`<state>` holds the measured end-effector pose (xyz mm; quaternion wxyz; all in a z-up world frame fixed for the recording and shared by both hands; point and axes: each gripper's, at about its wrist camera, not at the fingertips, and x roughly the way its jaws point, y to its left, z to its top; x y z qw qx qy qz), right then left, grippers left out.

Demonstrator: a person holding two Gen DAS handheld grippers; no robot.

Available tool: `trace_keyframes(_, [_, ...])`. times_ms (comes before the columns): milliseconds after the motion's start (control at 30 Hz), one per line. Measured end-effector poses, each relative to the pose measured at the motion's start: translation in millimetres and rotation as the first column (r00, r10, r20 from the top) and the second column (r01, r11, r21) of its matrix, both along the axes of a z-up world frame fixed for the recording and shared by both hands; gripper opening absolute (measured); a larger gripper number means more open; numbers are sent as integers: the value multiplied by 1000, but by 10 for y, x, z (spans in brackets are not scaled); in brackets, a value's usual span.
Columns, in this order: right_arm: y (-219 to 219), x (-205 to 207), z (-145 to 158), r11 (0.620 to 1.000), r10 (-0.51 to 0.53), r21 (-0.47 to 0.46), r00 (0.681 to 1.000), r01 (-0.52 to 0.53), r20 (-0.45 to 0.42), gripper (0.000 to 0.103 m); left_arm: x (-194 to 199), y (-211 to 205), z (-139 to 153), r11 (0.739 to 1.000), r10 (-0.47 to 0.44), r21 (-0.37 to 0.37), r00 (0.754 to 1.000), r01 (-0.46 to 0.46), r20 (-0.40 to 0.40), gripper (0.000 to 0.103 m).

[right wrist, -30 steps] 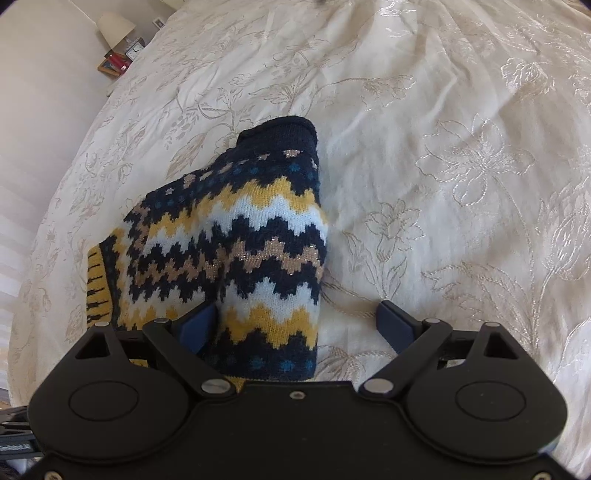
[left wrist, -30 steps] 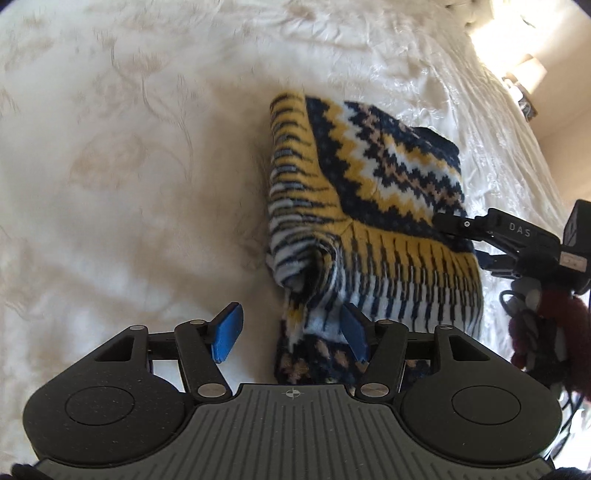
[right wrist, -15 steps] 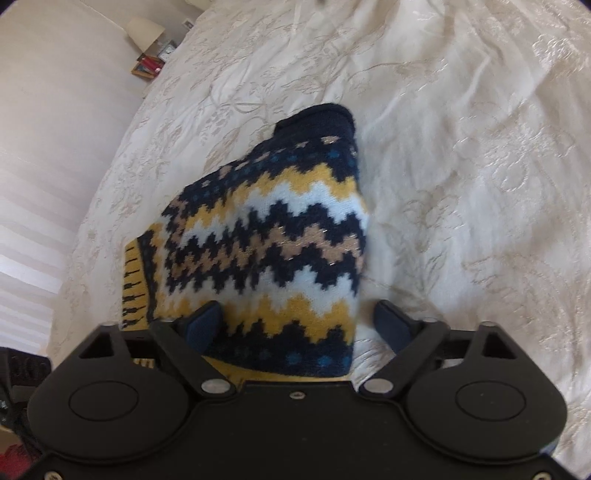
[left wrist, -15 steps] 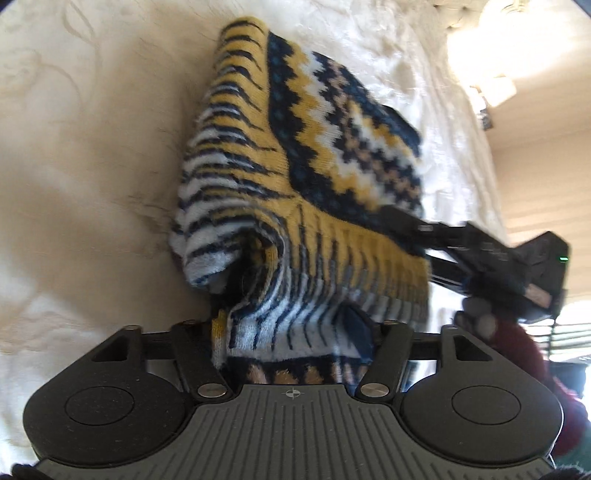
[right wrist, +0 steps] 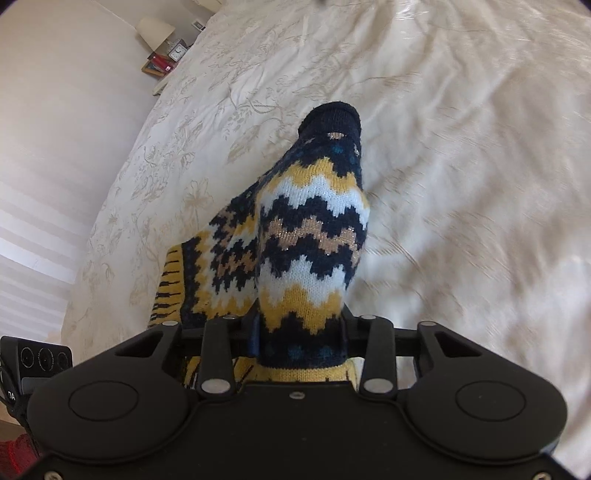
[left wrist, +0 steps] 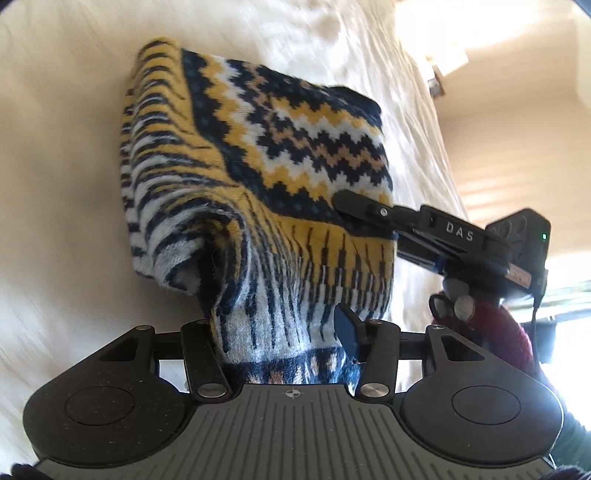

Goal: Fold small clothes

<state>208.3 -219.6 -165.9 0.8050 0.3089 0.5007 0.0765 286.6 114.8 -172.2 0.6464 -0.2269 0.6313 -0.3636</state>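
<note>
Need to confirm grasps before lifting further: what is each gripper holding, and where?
Both hold the knit sweater: left gripper closing on its striped ribbed edge, right gripper closing on the zigzag-patterned part.

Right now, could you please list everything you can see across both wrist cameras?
knitted sweater: one, navy, yellow, white and tan zigzags, lifted off the bed by both grippers.
bedspread: one, cream with floral embroidery, under everything.
lamp: one, cream shade, beside the bed's far end.
clock: one, small, by the lamp.
books: a few, red and other colours, below the lamp.
sleeve: one, dark red, behind the right gripper.
left gripper: one, black, blue pads, closing on the sweater's striped edge.
right gripper: one, black, closing on the sweater.
</note>
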Motion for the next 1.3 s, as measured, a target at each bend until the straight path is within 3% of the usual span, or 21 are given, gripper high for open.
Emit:
trace_keyframes(200, [-345,-725,95,999,-11,-40,998,8,-64,48,-325,-274,106,997,-81,-22,996,80,-29,50])
trace_keyframes(267, [-414,-912,109,999,-13,-50,997,9,-76,48,-456,-329,108,996,-93,5,995,93,-22,51])
trace_keyframes(333, [-458,-1040,90,997,-16,-70,996,10,-86,53,-554,-336,102,992,-85,91,996,83,9,51])
trace_keyframes(433, [-471,-1168,53,991,-25,-131,996,14,-84,58,-615,-293,107,960,-59,277,995,36,77,51])
trace_keyframes(633, [-589,-1446,166,990,-44,-136,999,43,-5,77,-602,133,381,916,14,388,976,-99,216,52])
trace_keyframes(800, [-727,-1614,242,987,-65,-146,997,70,44,91,-590,194,723,903,36,383,923,-194,384,52])
trace_keyframes(967, [-788,-1629,243,984,-65,-160,996,74,62,102,-409,-185,893,914,35,330,857,-235,514,59])
trace_keyframes(1167, [-788,-1576,265,982,-58,-177,996,70,75,102,-35,-459,686,896,84,333,847,-295,525,60])
trace_keyframes(1300, [-760,-1521,297,983,-58,-169,993,75,101,102,82,-396,526,879,57,393,877,-271,477,60])
